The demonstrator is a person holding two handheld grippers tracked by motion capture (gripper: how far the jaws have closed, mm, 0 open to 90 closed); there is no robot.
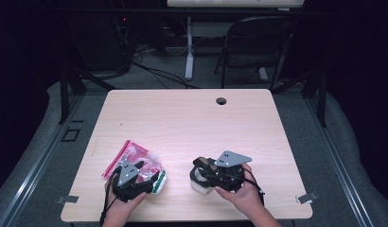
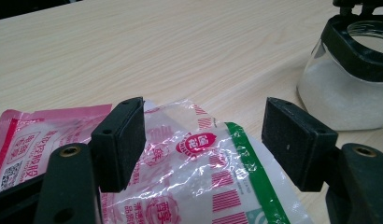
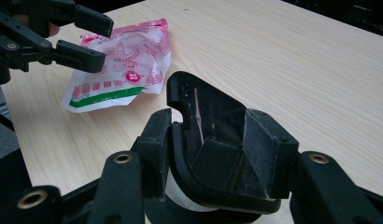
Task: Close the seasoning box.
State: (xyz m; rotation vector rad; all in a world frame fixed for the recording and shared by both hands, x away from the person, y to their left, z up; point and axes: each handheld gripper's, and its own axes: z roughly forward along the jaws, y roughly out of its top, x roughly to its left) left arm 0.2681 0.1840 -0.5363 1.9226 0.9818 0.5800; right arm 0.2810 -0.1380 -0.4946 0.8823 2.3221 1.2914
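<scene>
A crinkled plastic bag (image 1: 135,158) printed in pink, red and green lies flat at the table's front left. My left gripper (image 1: 148,172) hovers just above its clear end, jaws wide apart and touching nothing; in the left gripper view the bag (image 2: 199,158) lies under the gap (image 2: 203,140). A glass jar of white powder (image 1: 200,185) stands at front centre with a black funnel-like piece (image 3: 217,121) seated on its mouth. My right gripper (image 3: 217,149) flanks that black piece, pads close at either side without a visible squeeze. The jar (image 2: 339,93) stands right of the bag.
The light wood table (image 1: 192,123) has a cable hole (image 1: 221,100) near its far edge. Behind the table stand a black folding chair (image 1: 258,38) and a desk leg with cables on the floor. In the right gripper view the bag (image 3: 124,70) lies under the left gripper (image 3: 98,42).
</scene>
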